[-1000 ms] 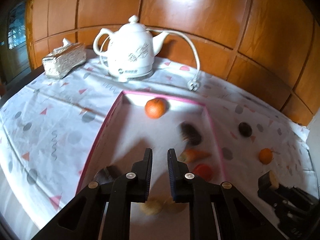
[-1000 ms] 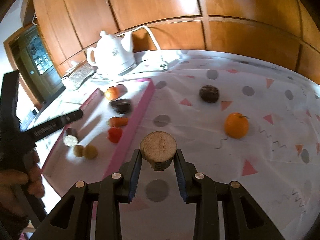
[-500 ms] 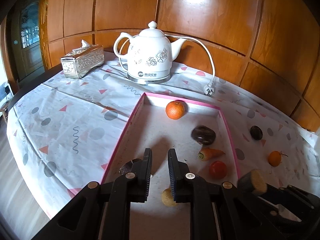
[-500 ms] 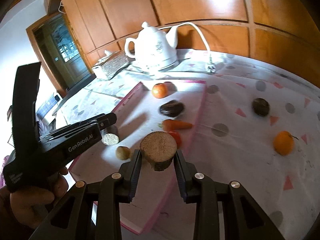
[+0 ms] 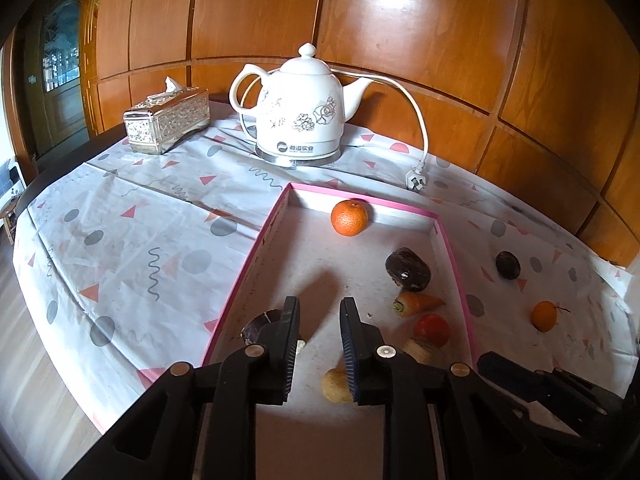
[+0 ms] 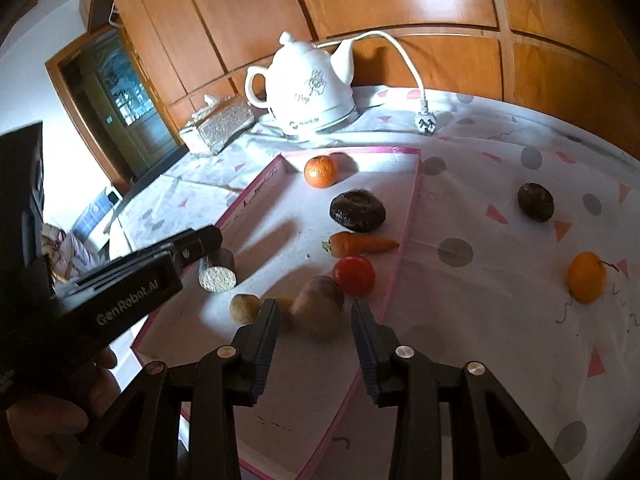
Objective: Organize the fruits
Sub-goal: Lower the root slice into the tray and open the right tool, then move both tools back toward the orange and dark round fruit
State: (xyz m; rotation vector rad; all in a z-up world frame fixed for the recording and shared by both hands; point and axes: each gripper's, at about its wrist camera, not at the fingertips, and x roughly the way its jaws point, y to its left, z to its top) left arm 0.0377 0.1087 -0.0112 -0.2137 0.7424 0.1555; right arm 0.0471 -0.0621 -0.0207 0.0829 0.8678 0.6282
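A pink-rimmed white tray (image 5: pixel 256 248) (image 6: pixel 412 208) holds an orange (image 5: pixel 349 218) (image 6: pixel 321 171), a dark fruit (image 5: pixel 407 269) (image 6: pixel 357 208), a small carrot (image 5: pixel 418 303) (image 6: pixel 360 244), a red tomato (image 5: pixel 432 329) (image 6: pixel 354 275), a yellow-brown fruit (image 5: pixel 336 386) (image 6: pixel 245 308) and a cut brown piece (image 6: pixel 217 274). My right gripper (image 6: pixel 314 320) is open just above the tray, with a brown cut fruit (image 6: pixel 318 310) lying loose between its jaws. My left gripper (image 5: pixel 319 322) is nearly shut and empty over the tray's near end.
A dark fruit (image 6: pixel 535 202) (image 5: pixel 508 265) and a small orange (image 6: pixel 586 283) (image 5: pixel 544 316) lie on the patterned cloth right of the tray. A white kettle (image 5: pixel 300 112) with a loose plug (image 5: pixel 416 178) and a silver tissue box (image 5: pixel 167 119) stand behind.
My right gripper moved left over the tray, opened and let go of the brown cut fruit, which now lies in the tray. My left gripper stayed nearly shut and drew back a little.
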